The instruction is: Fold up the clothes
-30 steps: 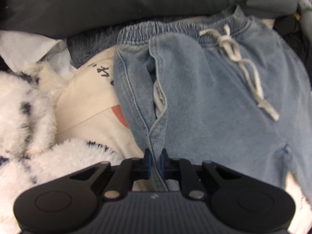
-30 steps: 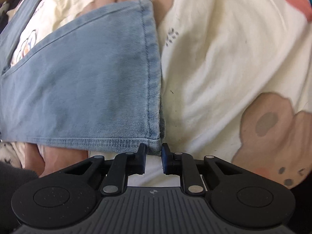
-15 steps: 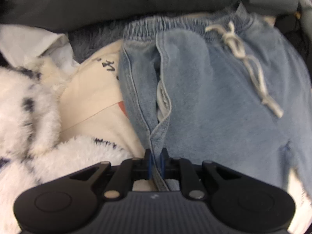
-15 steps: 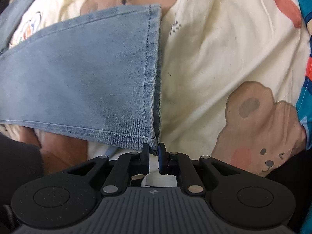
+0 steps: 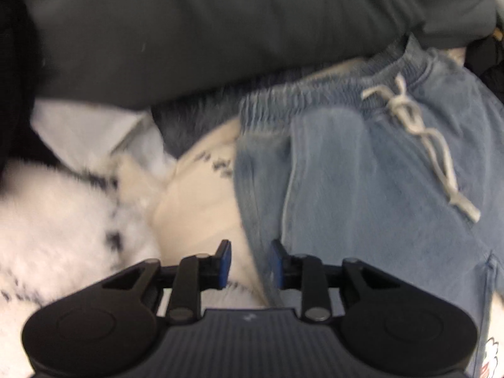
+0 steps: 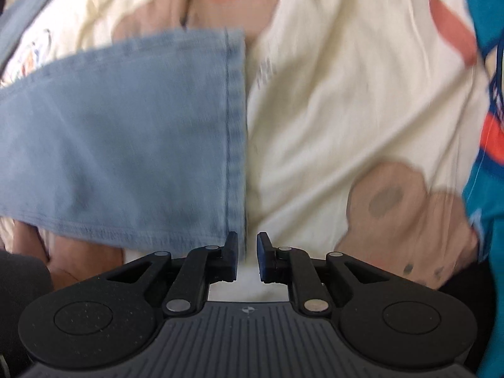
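A: Where were the denim trousers (image 5: pixel 362 195)?

B: Spread over a cream sheet printed with bears (image 6: pixel 346 110). In the left wrist view their waistband sat near one o'clock, with the white drawstring (image 5: pixel 434 145) trailing toward four o'clock. In the right wrist view one leg hem (image 6: pixel 234 132) ran from twelve o'clock down to six o'clock.

A: And the tongs?

B: The left tongs (image 5: pixel 249 263) had just been opening. They stood apart, with the trousers' side edge lying in the gap but not pinched by either blue pad. The right tongs (image 6: pixel 246 258) had also just been parting, by a narrower gap; the hem corner lay just beyond the tips at eleven o'clock, and I saw nothing clamped between them.

A: What lay around the trousers?

B: A dark grey garment (image 5: pixel 220 31) across twelve o'clock, a fluffy white fleece with dark flecks (image 5: pixel 63 220) at nine o'clock, and a bright blue cloth (image 6: pixel 485 145) at three o'clock in the right wrist view. Both views were blurred.
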`<action>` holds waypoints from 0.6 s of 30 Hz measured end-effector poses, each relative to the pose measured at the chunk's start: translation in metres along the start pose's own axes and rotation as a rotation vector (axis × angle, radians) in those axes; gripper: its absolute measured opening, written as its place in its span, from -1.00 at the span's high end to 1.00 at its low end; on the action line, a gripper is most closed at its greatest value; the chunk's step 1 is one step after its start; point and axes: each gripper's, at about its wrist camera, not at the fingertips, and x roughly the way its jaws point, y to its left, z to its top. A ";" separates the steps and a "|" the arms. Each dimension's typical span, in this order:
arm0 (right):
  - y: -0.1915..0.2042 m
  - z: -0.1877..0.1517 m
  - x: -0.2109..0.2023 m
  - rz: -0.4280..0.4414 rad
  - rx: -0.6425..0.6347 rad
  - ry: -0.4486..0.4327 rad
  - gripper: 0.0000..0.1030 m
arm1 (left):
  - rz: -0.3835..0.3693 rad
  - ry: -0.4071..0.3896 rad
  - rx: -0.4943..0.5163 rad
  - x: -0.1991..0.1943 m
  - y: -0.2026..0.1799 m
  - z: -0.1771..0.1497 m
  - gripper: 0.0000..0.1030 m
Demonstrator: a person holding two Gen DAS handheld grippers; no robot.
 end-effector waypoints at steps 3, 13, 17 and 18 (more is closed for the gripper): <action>0.003 0.015 -0.011 0.026 -0.012 -0.071 0.74 | -0.051 -0.047 0.016 -0.013 -0.011 0.008 0.45; 0.036 0.043 0.001 0.089 -0.110 -0.172 0.65 | -0.073 0.010 0.105 0.008 -0.049 0.006 0.66; 0.044 0.051 0.018 0.075 -0.112 -0.165 0.65 | -0.018 0.041 0.103 0.032 -0.044 0.003 0.68; 0.045 0.052 0.020 0.065 -0.111 -0.164 0.65 | -0.008 0.047 0.098 0.037 -0.040 0.003 0.70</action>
